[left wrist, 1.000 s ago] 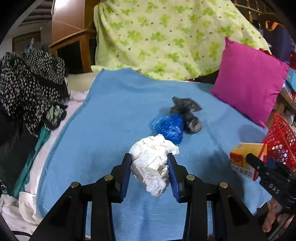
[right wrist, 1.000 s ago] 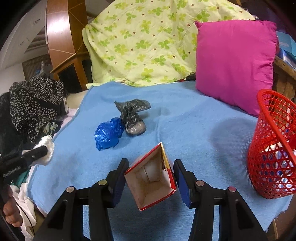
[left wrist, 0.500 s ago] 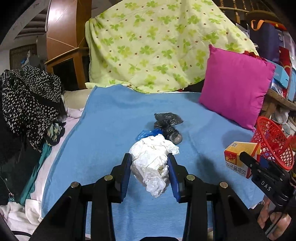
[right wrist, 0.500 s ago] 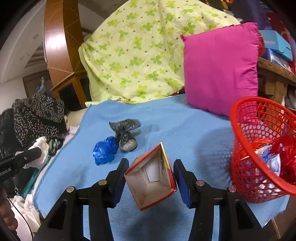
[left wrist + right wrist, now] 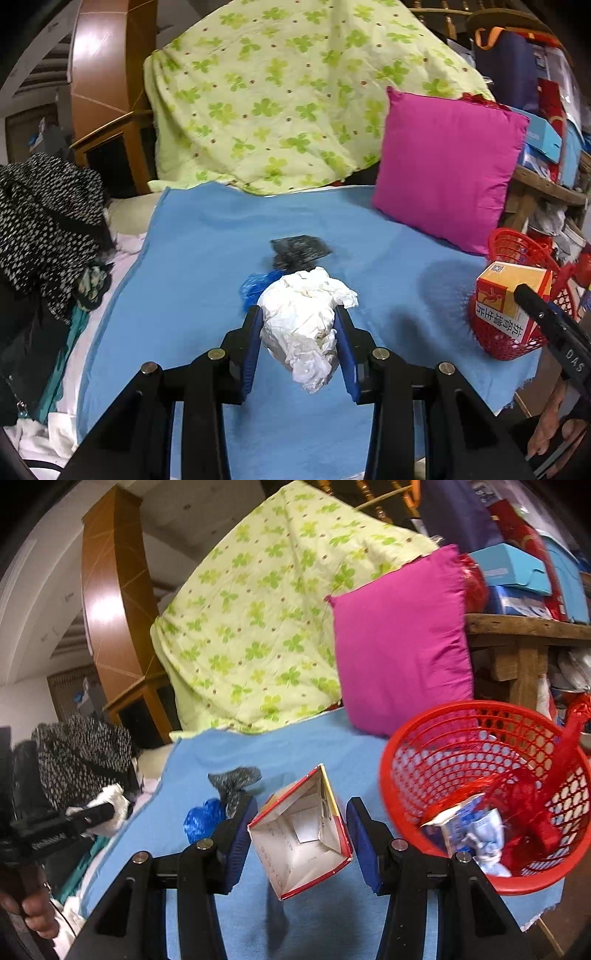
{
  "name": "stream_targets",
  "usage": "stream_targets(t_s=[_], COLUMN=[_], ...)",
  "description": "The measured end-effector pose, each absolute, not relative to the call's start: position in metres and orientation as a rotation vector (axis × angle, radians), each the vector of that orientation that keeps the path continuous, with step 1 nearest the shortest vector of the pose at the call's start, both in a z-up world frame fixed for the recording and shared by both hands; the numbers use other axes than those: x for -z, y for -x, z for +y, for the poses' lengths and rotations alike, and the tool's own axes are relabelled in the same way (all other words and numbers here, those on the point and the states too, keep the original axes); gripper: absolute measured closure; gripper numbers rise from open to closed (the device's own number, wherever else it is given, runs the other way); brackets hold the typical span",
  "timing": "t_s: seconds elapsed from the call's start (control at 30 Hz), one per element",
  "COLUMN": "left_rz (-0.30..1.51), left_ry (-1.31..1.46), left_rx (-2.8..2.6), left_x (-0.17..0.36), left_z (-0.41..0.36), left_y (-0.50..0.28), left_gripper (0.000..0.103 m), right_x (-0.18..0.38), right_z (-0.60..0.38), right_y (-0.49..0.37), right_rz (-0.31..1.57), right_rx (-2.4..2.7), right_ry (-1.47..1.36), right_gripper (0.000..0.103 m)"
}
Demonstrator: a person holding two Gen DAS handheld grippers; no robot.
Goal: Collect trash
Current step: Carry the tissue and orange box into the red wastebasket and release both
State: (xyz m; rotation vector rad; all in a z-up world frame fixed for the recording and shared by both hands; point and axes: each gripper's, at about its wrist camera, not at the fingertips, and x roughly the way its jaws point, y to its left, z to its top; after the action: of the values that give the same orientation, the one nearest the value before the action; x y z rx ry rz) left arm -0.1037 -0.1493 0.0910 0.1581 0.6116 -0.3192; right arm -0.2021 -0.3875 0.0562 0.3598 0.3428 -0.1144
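Note:
My left gripper (image 5: 298, 332) is shut on a crumpled white paper wad (image 5: 304, 317), held above the blue blanket (image 5: 192, 280). My right gripper (image 5: 300, 830) is shut on an open red-and-yellow carton (image 5: 301, 830), also seen in the left wrist view (image 5: 508, 301), just left of the red mesh basket (image 5: 424, 738). The basket holds red netting and crumpled wrappers (image 5: 480, 830). A blue plastic wad (image 5: 203, 818) and a grey plastic bag (image 5: 234, 781) lie on the blanket; both show in the left wrist view, blue (image 5: 253, 286) and grey (image 5: 299, 251).
A magenta pillow (image 5: 447, 170) leans at the back right, with a green clover quilt (image 5: 280, 92) behind. Black-and-white spotted clothes (image 5: 48, 221) pile at the left edge. A wooden shelf (image 5: 524, 627) with boxes stands behind the basket.
Both grippers have risen and drawn back from the blanket with their loads. The right gripper has swung right, so the basket's inside now shows close beside the carton.

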Motion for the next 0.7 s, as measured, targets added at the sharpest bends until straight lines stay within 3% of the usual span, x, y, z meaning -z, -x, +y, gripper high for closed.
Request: stream_targets(t_s=[0.53,0.7], left_rz=[0.521,0.527], left_ry=[-0.211,-0.218], left_rx=[0.667,0.763], left_x=[-0.114,-0.12], left_z=[-0.24,-0.28], left_y=[0.126,0.127], left_gripper=[0.062,0.062], right_x=[-0.074,-0.066], right_z=[-0.473,-0.507], right_y=[0.283,0.296], right_rz=[0.088,0.085], right_rx=[0.323,0.375], right_ry=[-0.516,-0.631], right_gripper=[0.05,0.05])
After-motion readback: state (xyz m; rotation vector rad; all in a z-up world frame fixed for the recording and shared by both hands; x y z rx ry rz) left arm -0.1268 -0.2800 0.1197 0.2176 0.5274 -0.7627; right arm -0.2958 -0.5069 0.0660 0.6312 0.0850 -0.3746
